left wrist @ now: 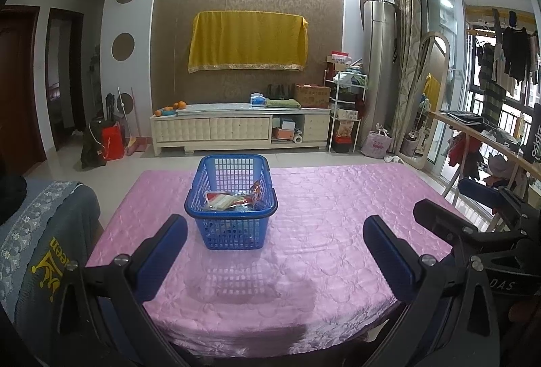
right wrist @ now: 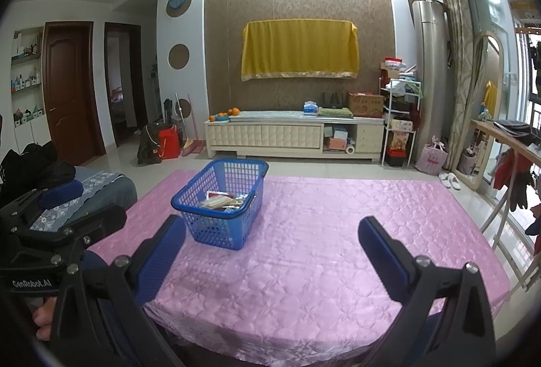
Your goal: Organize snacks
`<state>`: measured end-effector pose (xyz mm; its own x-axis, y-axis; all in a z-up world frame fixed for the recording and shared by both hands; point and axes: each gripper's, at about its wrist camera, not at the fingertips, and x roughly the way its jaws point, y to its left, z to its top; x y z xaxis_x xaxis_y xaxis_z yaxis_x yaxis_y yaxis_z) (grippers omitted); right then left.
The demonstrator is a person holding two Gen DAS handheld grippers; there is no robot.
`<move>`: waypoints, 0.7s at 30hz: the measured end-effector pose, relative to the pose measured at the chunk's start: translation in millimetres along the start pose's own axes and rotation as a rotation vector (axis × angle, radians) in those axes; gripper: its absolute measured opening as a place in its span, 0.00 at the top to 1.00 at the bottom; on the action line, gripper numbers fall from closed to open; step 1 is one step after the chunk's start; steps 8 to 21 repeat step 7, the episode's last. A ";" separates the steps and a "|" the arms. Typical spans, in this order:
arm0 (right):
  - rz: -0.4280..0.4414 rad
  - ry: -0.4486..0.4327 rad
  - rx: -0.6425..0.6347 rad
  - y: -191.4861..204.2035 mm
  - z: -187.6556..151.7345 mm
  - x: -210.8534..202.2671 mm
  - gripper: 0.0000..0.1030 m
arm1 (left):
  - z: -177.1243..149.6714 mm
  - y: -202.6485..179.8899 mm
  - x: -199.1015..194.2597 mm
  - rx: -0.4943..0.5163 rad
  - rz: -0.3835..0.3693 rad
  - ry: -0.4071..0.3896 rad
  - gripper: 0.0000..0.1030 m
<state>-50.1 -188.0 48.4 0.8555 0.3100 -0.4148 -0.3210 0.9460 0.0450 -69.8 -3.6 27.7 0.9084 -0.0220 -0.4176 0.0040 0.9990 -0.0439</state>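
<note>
Blue plastic basket (left wrist: 231, 201), lattice-walled, upright on the bench (left wrist: 321, 231), toward its far-left part, handle folded down along the rim. Inside the basket: snack packets (left wrist: 233, 198), several, lying flat on the bottom, mostly white and red wrappers; exact count unclear. Nothing else on the pink quilted cover around the basket.

Left tool (left wrist: 275, 248): nearer than the basket, over the front of the bench, blue-padded fingers (left wrist: 159, 255) spread wide apart, holding nothing, basket framed between them but well clear. Right tool (right wrist: 272, 248): to the right of the basket and nearer, fingers likewise wide apart and empty, left pad (right wrist: 159, 255) just beside the basket's near corner in view, not touching. Bare fingertips of a hand visible at the lower left edge of the right wrist view.

Beyond the basket: low cream cabinet (left wrist: 240, 127) against the wall, oranges at its left end, cardboard box at its right. Above the cabinet: yellow cloth (left wrist: 247, 42) draped on the patterned panel. Left of the basket: grey embroidered fabric (left wrist: 40, 231).
</note>
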 end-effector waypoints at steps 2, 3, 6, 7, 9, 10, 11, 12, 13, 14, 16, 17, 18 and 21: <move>0.002 0.000 0.000 -0.2 -0.5 -0.2 0.00 | -0.1 0.0 -0.7 -0.002 -0.003 -0.001 0.00; 0.003 0.000 0.002 -0.7 0.1 -0.6 0.00 | -0.1 0.0 -0.8 -0.003 -0.004 -0.001 0.00; 0.008 0.000 0.001 -0.6 -0.4 -0.4 0.00 | -0.5 0.4 -1.0 -0.004 -0.007 0.000 0.00; 0.008 0.001 0.002 -1.0 0.1 -0.4 0.00 | -0.5 0.5 -0.8 -0.005 -0.008 0.002 0.00; 0.008 0.001 0.002 -1.0 0.1 -0.4 0.00 | -0.5 0.5 -0.8 -0.005 -0.008 0.002 0.00; 0.008 0.001 0.002 -1.0 0.1 -0.4 0.00 | -0.5 0.5 -0.8 -0.005 -0.008 0.002 0.00; 0.008 0.001 0.002 -1.0 0.1 -0.4 0.00 | -0.5 0.5 -0.8 -0.005 -0.008 0.002 0.00; 0.008 0.001 0.002 -1.0 0.1 -0.4 0.00 | -0.5 0.5 -0.8 -0.005 -0.008 0.002 0.00; 0.008 0.001 0.002 -1.0 0.1 -0.4 0.00 | -0.5 0.5 -0.8 -0.005 -0.008 0.002 0.00; 0.008 0.001 0.002 -1.0 0.1 -0.4 0.00 | -0.5 0.5 -0.8 -0.005 -0.008 0.002 0.00; 0.008 0.001 0.002 -1.0 0.1 -0.4 0.00 | -0.5 0.5 -0.8 -0.005 -0.008 0.002 0.00; 0.008 0.001 0.002 -1.0 0.1 -0.4 0.00 | -0.5 0.5 -0.8 -0.005 -0.008 0.002 0.00; 0.008 0.001 0.002 -1.0 0.1 -0.4 0.00 | -0.5 0.5 -0.8 -0.005 -0.008 0.002 0.00; 0.008 0.001 0.002 -1.0 0.1 -0.4 0.00 | -0.5 0.5 -0.8 -0.005 -0.008 0.002 0.00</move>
